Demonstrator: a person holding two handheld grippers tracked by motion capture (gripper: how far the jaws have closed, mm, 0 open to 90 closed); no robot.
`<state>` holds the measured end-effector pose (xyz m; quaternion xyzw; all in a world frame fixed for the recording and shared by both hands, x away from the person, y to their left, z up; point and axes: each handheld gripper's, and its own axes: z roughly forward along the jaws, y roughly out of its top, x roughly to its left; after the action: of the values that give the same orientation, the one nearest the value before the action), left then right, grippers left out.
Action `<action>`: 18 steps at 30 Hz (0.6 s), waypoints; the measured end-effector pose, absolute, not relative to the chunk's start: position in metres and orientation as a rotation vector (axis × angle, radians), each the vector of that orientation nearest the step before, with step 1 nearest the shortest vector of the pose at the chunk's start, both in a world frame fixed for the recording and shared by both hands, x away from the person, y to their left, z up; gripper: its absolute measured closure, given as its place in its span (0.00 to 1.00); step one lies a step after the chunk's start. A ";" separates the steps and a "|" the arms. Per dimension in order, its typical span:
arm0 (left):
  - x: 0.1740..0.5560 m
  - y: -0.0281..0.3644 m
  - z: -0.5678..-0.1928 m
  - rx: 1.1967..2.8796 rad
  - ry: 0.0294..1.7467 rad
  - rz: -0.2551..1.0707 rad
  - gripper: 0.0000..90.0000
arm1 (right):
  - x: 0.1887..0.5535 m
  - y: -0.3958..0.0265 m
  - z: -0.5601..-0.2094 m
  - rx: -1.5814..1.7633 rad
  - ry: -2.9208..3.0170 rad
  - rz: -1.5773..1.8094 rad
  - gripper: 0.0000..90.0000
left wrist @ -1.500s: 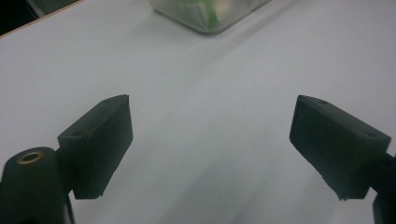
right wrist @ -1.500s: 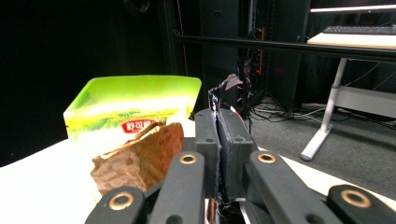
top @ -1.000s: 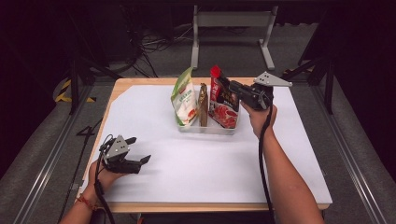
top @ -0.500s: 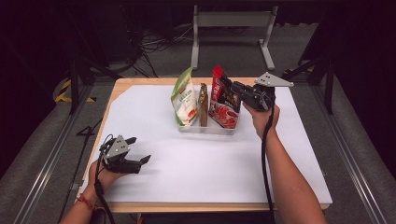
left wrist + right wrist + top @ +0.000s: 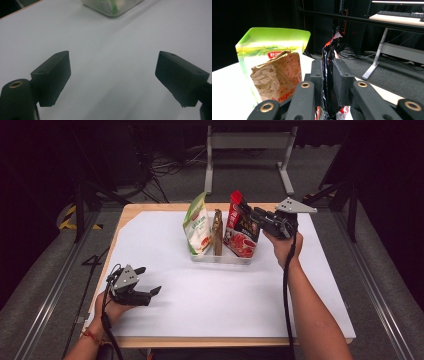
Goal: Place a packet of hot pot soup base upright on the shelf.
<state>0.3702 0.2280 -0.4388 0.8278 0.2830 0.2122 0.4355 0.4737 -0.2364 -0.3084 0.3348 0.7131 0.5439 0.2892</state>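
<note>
A clear plastic bin stands on the white table cover and holds three pouches on end. The green and white pouch is at its left, the thin brown paper pouch in the middle, the red and black pouch at its right. My right gripper is shut on the upper edge of the red and black pouch, jaws pressed on both faces. My left gripper rests low on the cover at the front left, open, nothing between its jaws.
The bin's corner shows at the top of the left gripper view. The wooden table edge frames the white cover. Behind the table stand a grey metal frame and loose cables on the floor.
The right gripper, shut on the red and black pouch, has shifted very slightly; the pouch stays in the bin. The left gripper has not moved.
</note>
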 end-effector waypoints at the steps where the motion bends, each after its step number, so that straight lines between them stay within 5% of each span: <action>1: 0.370 0.228 -0.439 2.061 0.705 0.530 0.15 | 0.473 -0.237 -0.308 0.894 1.904 1.452 0.88; 18: 0.370 0.228 -0.439 2.066 0.706 0.531 0.15 | 0.462 -0.245 -0.304 0.883 1.890 1.446 0.82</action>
<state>0.3704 0.2278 -0.4392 0.8289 0.2833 0.2132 0.4327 0.4621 -0.2449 -0.3044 0.3323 0.7110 0.5440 0.2968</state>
